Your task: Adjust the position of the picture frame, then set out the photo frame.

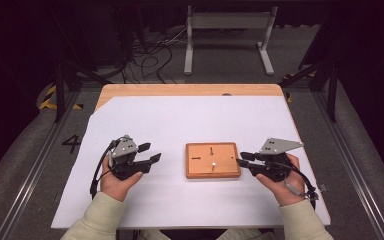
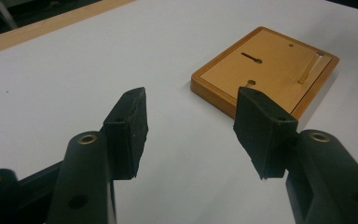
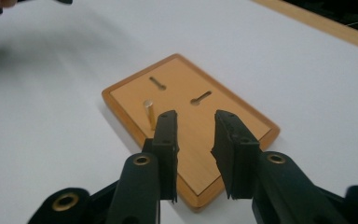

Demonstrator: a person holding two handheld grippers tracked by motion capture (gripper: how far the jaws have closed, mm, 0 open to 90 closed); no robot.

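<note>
Hand-held gripper (image 3: pixel 195 140) parted, empty — peg (image 3: pixel 148 113) beside, on board (image 3: pixel 242 116).

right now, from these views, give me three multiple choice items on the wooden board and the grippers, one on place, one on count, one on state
1. Where does the wooden board lie?
A. between the left gripper and the right gripper
B. on the floor
C. at the table's far edge

2. How many pegs stand upright in the board?
A. none
B. one
C. four

3. How do the right gripper's jaws stand?
A. clamped on the peg
B. clamped on the board's rim
C. apart, nothing between them

Answers: 1 A, the high view shows a gripper on each side of it. 2 B, a single peg rises from it. 3 C, the right gripper view shows a bare gap, with the peg beside the jaws.
</note>
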